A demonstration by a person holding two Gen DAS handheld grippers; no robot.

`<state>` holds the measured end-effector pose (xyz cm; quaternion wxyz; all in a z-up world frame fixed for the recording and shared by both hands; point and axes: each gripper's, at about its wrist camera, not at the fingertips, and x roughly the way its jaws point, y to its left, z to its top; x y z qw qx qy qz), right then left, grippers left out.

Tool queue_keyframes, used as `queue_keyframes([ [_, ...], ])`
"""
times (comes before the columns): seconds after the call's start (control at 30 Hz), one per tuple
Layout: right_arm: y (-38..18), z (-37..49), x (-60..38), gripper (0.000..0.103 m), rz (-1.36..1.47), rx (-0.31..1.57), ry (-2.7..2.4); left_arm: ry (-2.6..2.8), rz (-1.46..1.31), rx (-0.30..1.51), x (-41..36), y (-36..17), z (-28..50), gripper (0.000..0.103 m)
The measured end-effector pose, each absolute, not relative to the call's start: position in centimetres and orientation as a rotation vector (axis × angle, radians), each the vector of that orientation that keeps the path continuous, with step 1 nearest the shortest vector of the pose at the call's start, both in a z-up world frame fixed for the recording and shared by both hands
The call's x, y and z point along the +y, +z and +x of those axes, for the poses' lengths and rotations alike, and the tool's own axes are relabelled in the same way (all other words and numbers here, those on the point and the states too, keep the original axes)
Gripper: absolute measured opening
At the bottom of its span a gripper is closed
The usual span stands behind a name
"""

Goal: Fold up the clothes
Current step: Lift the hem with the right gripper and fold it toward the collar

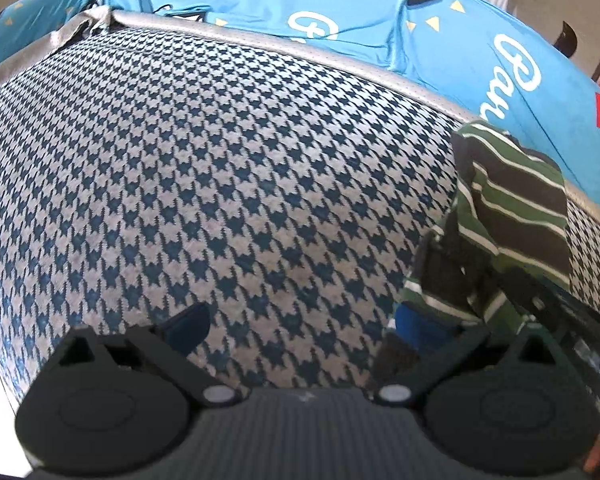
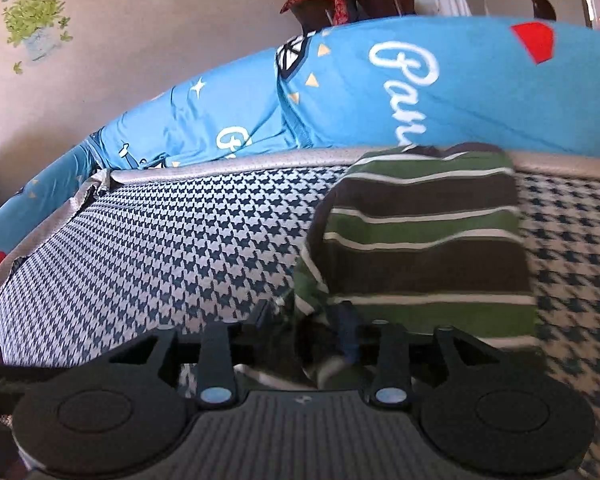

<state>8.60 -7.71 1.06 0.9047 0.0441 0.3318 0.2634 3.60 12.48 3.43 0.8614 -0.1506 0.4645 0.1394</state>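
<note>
Left wrist view: the left gripper (image 1: 302, 326) stands spread wide over the houndstooth mat (image 1: 220, 168), nothing between its blue-tipped fingers (image 1: 188, 326). At three o'clock lies the striped shirt (image 1: 512, 216), folded into a small bundle of green, dark brown and white bands, resting on the mat near its grey edge. A dark device crosses the shirt's lower part at four o'clock; it is blurred and hard to name. The blue bedsheet (image 1: 340, 4) with white lettering runs from eleven to two o'clock.

Right wrist view: the shirt (image 2: 420, 240) fills the centre toward two o'clock, stripes running level, its near edge blurred. The right gripper (image 2: 324, 332) has its jaws partly apart; cloth lies between them, but whether the pads press it I cannot tell. Only here the wall (image 2: 140, 40) with plant stickers shows, at ten o'clock.
</note>
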Motion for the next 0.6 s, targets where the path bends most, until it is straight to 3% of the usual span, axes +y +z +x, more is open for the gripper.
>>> queue_keyframes([
  [0.37,1.5,3.2,-14.3,0.041,0.096,0.716,0.449,0.218,-0.195,0.951,8.5,2.8,2.5,0.103],
  [0.6,0.9,0.3,-16.3,0.047,0.100,0.742,0.426,0.183,-0.151,0.953,6.9,1.7,0.7,0.103],
])
